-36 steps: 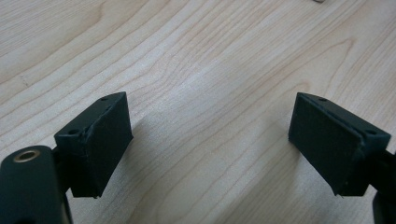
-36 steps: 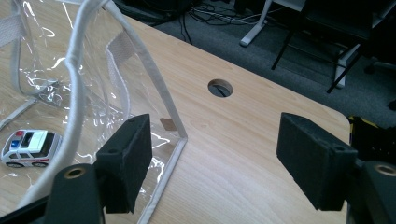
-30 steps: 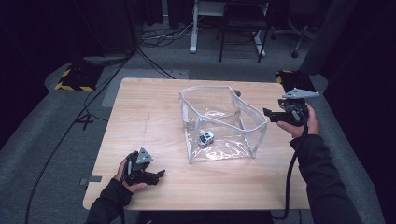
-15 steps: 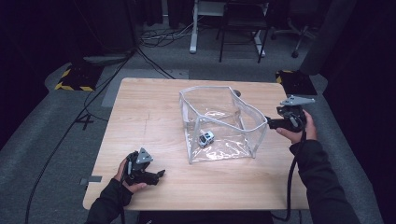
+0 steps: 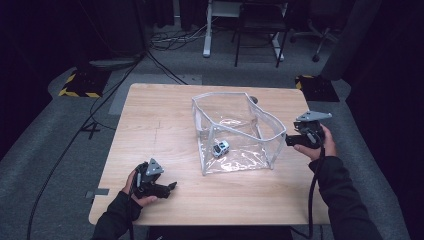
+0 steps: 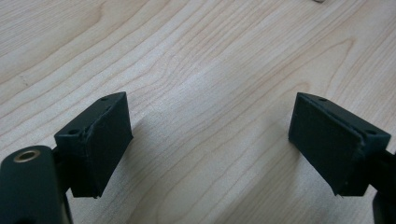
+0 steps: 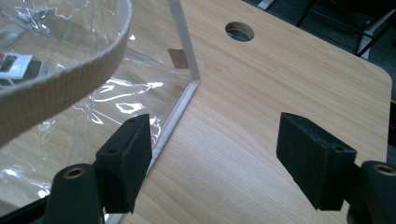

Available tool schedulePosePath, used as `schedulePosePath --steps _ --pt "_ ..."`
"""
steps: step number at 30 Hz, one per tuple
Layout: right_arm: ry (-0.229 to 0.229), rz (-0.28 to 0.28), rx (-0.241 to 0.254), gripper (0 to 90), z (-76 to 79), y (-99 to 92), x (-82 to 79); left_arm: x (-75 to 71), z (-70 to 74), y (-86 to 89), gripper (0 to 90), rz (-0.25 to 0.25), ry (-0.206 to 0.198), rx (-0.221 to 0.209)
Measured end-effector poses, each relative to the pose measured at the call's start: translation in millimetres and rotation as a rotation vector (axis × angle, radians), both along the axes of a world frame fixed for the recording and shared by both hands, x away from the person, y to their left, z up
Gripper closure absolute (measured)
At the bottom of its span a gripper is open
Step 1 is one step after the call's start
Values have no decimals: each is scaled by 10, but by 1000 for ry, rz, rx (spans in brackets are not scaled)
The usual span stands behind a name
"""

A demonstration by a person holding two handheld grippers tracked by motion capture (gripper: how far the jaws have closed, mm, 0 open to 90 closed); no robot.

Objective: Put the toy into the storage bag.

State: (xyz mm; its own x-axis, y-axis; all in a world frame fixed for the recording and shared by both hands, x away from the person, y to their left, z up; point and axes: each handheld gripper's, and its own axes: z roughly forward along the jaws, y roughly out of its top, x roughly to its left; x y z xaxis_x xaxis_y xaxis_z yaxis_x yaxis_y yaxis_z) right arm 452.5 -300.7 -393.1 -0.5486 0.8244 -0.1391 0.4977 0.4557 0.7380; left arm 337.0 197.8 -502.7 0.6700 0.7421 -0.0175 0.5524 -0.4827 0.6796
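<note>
A clear plastic bag (image 5: 240, 131) with a beige fabric rim (image 7: 60, 88) stands open in the middle of the wooden table (image 5: 160, 125). A small grey toy car (image 5: 220, 148) lies on the bag's floor. My right gripper (image 5: 290, 141) hovers just beside the bag's right wall, open, with nothing between its jaws; its own view shows the bag's lower corner (image 7: 191, 84) just ahead of its left jaw. My left gripper (image 5: 170, 187) rests low near the table's front left edge, open and empty over bare wood (image 6: 210, 116).
A round cable hole (image 7: 239, 31) pierces the tabletop beyond the bag. Chairs and desk legs (image 5: 260, 30) stand on the floor behind the table. Black cables (image 5: 100, 115) trail across the floor at the left.
My right gripper has sunk from above the bag's rim to beside its right wall. The left gripper has kept still.
</note>
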Motion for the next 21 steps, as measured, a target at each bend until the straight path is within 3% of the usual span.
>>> schedulePosePath --steps 21 --pt "17 23 0 272 -221 -75 -149 -2 1 0 136 0 0 1"
